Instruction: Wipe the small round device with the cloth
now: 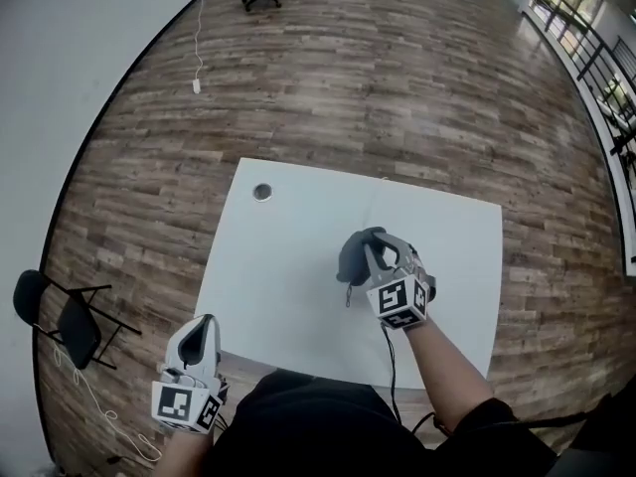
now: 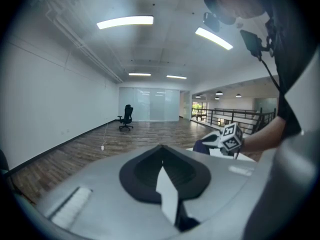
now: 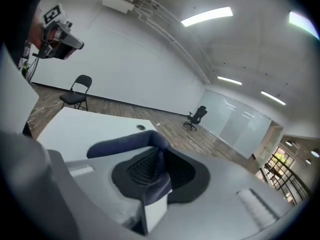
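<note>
Right gripper (image 1: 374,250): its jaws are closed on the dark cloth (image 1: 352,259), over the white table (image 1: 278,276).
Cloth: one fold lies across the jaw tips.
Small round device (image 1: 262,192): it lies on the table near the far left corner, well apart from the cloth.
Left gripper (image 1: 204,326): its jaws are together with nothing between them, just off the table's near left corner.

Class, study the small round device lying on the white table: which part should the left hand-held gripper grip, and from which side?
Probably its outer rim, at two opposite edges. The small round device lies flat and low on the table, nothing beside it, so the left hand-held gripper should come from above, jaws straddling it.
</note>
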Motion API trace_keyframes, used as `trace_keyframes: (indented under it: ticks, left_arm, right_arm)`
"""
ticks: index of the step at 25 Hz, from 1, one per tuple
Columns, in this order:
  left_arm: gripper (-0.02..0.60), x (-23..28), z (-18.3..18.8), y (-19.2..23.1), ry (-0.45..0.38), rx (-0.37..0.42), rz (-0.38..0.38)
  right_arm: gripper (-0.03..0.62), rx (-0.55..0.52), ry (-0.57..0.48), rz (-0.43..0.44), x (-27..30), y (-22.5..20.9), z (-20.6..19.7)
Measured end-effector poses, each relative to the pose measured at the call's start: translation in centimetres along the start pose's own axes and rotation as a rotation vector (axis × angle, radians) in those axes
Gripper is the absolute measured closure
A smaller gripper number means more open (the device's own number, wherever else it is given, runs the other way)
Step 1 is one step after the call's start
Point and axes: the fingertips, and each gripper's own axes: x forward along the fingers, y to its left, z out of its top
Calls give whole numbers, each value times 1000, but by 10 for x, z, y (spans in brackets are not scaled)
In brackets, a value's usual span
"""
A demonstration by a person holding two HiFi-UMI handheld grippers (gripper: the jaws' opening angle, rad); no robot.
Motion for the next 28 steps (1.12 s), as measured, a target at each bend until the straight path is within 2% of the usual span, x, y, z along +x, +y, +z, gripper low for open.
trace_keyframes:
  ticks: [2, 5, 9, 15, 19, 23, 25, 28]
  left_arm:
    - [578, 5, -2, -7, 1, -7, -15]
    - [578, 4, -10, -10, 11, -29, -17]
    - [578, 0, -21, -3, 36, -71, 6]
    - [578, -2, -27, -4, 75, -73, 3]
    - [578, 0, -25, 4, 86, -57, -13]
    - [578, 10, -17, 6, 74, -42, -52]
    - [578, 19, -12, 4, 57, -36, -80]
    - [578, 30, -4, -3, 21, -30, -126]
  right_arm:
    - [551, 26, 65, -6, 13, -19, -22]
    - [551, 49, 184, 38, 30, -18, -62]
    - [556, 164, 246, 6, 34, -21, -93]
    - [556, 244, 377, 89, 35, 19, -151]
    - [556, 297, 392, 84, 36, 36, -156]
    - [556, 307, 427, 116, 35, 47, -157]
    - [556, 319, 446, 157, 33, 55, -159]
    - [556, 357, 450, 291, 18, 88, -154]
